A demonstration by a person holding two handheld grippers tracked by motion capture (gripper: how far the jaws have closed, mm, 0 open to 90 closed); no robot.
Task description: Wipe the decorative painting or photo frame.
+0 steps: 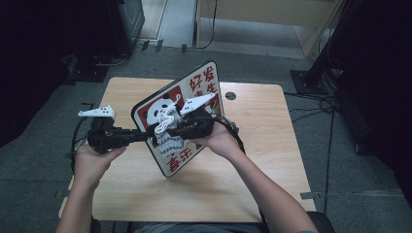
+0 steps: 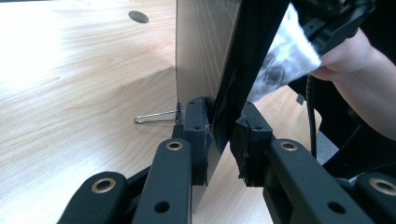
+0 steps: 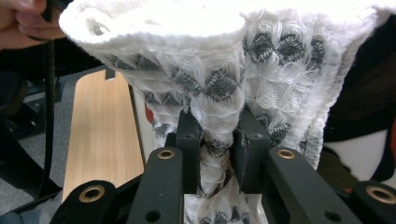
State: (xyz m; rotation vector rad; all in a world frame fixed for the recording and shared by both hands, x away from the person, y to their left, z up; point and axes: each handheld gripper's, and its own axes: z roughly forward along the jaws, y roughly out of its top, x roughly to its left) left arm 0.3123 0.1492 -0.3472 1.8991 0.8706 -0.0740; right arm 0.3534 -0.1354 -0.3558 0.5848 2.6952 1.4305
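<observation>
My left gripper (image 2: 219, 140) clamps the sign board's (image 1: 194, 92) edge, holding it tilted above the table (image 1: 262, 160); my right gripper (image 3: 217, 149) pinches the white cloth (image 3: 210, 93), pressed against the board's face.

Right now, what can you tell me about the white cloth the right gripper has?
The cloth looks like soft white knit with grey diamond patterning, bunched into folds. The right gripper is shut on a gathered fold. In the high view it lies against the printed face of the sign board, which the left gripper clamps upright by its edge.
</observation>
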